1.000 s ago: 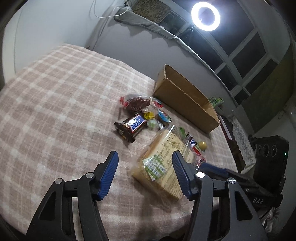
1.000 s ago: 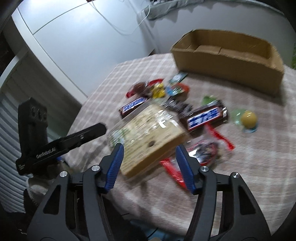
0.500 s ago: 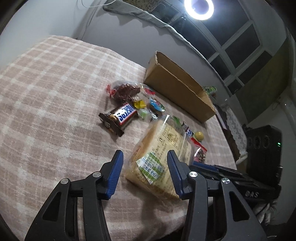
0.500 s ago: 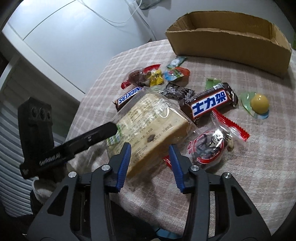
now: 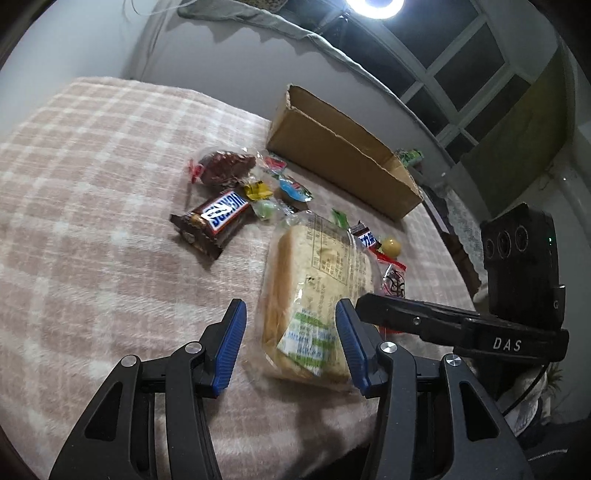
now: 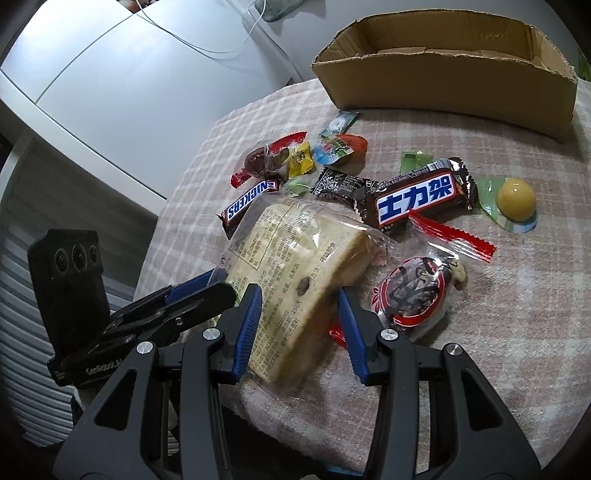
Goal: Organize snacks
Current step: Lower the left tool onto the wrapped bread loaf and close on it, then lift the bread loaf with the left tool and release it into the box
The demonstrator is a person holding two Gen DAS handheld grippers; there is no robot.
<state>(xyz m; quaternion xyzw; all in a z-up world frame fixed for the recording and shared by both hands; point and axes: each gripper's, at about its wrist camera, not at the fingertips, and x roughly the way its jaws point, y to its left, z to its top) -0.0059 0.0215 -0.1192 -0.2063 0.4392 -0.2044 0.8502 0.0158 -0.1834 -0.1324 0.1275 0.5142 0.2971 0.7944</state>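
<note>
A bagged loaf of sliced bread (image 5: 317,291) lies on the checked blanket near its front edge; it also shows in the right wrist view (image 6: 295,273). My left gripper (image 5: 290,349) is open with its jaws on either side of the loaf's near end. My right gripper (image 6: 297,326) is open and straddles the loaf's other corner. Snickers bars (image 5: 218,218) (image 6: 417,197), a red-wrapped snack (image 6: 417,291), a yellow jelly cup (image 6: 515,199) and several small candies (image 6: 317,155) lie scattered behind it. An open cardboard box (image 6: 447,74) stands at the back.
The checked blanket (image 5: 92,184) covers the table. The table edge runs just below the loaf. A white cabinet (image 6: 110,92) stands to the left in the right wrist view. A ring light (image 5: 375,5) and dark windows are behind the box.
Both grippers have moved in toward the bread and their jaws have narrowed, coming to either side of the loaf. The bread and the snacks have not moved.
</note>
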